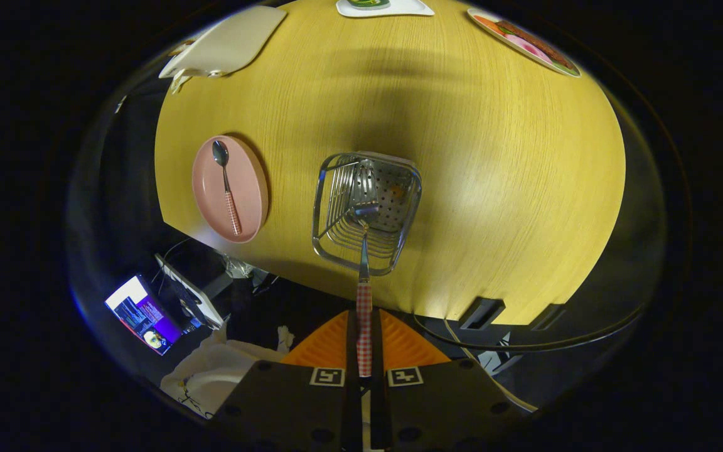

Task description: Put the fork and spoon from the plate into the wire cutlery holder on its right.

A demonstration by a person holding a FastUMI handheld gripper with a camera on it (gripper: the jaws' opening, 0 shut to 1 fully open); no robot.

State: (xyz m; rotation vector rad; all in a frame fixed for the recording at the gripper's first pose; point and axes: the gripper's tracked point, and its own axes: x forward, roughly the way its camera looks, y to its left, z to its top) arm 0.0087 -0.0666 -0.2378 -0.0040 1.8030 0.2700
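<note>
The tongs (pixel 364 351) are clamping the fork (pixel 363 263) by its checked handle, tines hanging over the wire cutlery holder (pixel 366 210) just ahead; lowering it straight should avoid snagging.

Tongs (pixel 364 351) closed, fingers pressed together

Gripper (pixel 364 320) body is showing as two dark, flat-faced blocks with a narrow slot running between them. Each block is carrying one square black-and-white marker (pixel 327 376) beside the slot, with round screw recesses (pixel 467 364) dotting the corners and edges. Fingers (pixel 330 345) are tapering forward as ribbed wedges and are pinching the fork (pixel 364 254) handle between them.
</note>
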